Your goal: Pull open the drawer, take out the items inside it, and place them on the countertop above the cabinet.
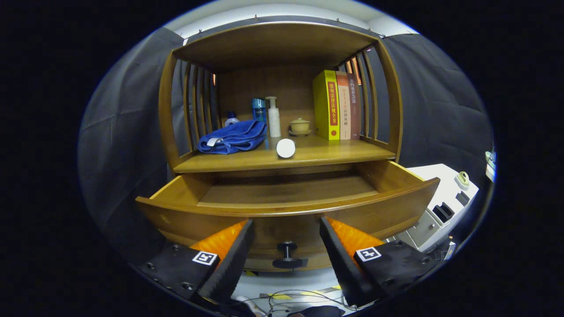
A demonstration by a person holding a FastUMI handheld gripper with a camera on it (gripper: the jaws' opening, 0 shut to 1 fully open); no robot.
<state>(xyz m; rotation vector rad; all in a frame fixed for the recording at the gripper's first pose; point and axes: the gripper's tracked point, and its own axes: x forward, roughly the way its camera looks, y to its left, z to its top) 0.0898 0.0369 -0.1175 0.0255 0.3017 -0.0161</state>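
The wooden drawer (189, 187) stands pulled out of the cabinet, and its floor shows bare wood. Its dark knob (287, 255) sits on the front panel, between my two fingers and slightly beyond them. My gripper (286, 226) is open, with nothing between the fingers, held just in front of the drawer's front panel. On the countertop (343, 152) above the drawer a white round item (285, 148) lies near the front edge, beside a folded blue towel (233, 137).
Further back on the countertop stand a white pump bottle (273, 116), a blue bottle (259, 109), a small lidded cup (299, 126) and three upright books (337, 105). A white device (440, 207) sits right of the cabinet. Cables (291, 297) lie on the floor below.
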